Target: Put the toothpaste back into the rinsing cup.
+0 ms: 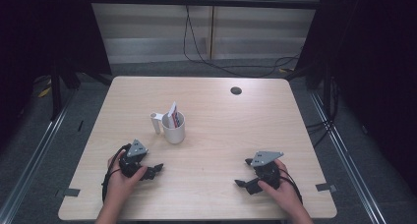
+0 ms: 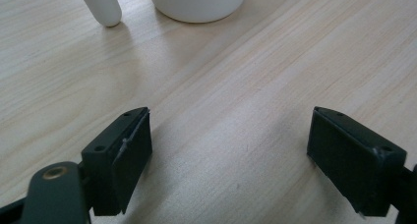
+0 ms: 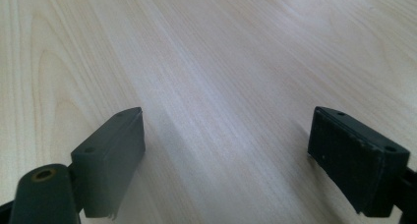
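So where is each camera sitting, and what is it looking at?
High view: above the person's side, looking forward and down on the table; both hands and forearms show, with the left tongs and right tongs.
Left gripper view: on the left tongs, looking low across the wood at the cup and its handle.
Right gripper view: on the right tongs, facing bare wood.
Shared: the high and left views both catch the cup.

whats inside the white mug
A flat packet with red and blue print sticks up out of the white mug; its lower part and the mug's bottom are hidden by the wall.
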The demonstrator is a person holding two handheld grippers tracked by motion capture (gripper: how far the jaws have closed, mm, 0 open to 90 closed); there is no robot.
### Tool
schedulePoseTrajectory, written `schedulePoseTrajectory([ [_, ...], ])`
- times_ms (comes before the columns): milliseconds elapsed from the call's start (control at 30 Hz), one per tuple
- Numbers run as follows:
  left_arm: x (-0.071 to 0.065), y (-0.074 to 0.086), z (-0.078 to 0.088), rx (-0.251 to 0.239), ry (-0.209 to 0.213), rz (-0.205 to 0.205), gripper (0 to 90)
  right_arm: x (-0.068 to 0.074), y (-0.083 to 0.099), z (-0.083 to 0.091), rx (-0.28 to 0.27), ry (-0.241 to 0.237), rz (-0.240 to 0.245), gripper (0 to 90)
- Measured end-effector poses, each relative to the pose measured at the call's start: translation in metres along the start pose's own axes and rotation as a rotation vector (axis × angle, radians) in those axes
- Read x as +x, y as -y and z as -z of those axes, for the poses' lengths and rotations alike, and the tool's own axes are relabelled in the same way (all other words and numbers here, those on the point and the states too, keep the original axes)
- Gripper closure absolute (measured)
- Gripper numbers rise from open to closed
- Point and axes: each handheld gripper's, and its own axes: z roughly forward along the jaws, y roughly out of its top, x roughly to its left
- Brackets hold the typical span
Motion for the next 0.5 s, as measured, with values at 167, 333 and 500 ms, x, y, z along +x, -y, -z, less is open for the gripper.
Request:
schedulePoseTrajectory([
  [167,0.0,0.0,-0.0002,0.0,-0.003,0.001,15.6,0.0009,0.0008,0.0008,0.0,0.007,-0.009,13.1],
  [333,0.0001,0.0,-0.0002,0.001,-0.001,0.001,15.5,0.0014,0.0015,0.0015,0.002,0.027,-0.026,12.1],
  [500,0.0,0.0,-0.0004,-0.001,-0.003,0.001,15.4,0.0035,0.0029,0.003,0.003,0.049,-0.047,12.1],
])
